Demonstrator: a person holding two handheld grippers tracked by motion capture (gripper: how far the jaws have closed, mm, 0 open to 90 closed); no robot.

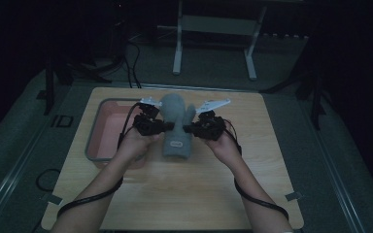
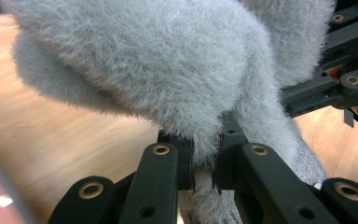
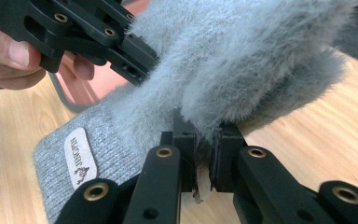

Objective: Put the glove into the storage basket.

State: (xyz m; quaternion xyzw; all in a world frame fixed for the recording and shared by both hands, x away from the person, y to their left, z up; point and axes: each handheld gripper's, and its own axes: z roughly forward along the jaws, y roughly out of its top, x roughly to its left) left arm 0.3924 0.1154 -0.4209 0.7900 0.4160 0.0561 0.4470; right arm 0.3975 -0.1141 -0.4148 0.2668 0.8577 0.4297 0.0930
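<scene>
A grey fuzzy mitten (image 1: 177, 124) with a ribbed cuff and a small label (image 3: 80, 156) hangs over the wooden table (image 1: 184, 189), thumb to the right in the high view. My left gripper (image 1: 167, 127) pinches its left side, jaws shut on the fluffy edge (image 2: 158, 60), as the left gripper (image 2: 206, 158) view shows up close. My right gripper (image 1: 187, 128) pinches the opposite side, and in the right gripper (image 3: 204, 154) view its jaws are shut on the fur (image 3: 242, 56). The cuff end droops toward the table.
A pink tray with a grey rim (image 1: 93, 131) sits at the table's left, just behind my left hand. A metal stand (image 1: 177, 48) is on the floor beyond the far edge. Cables trail from both grippers along the forearms.
</scene>
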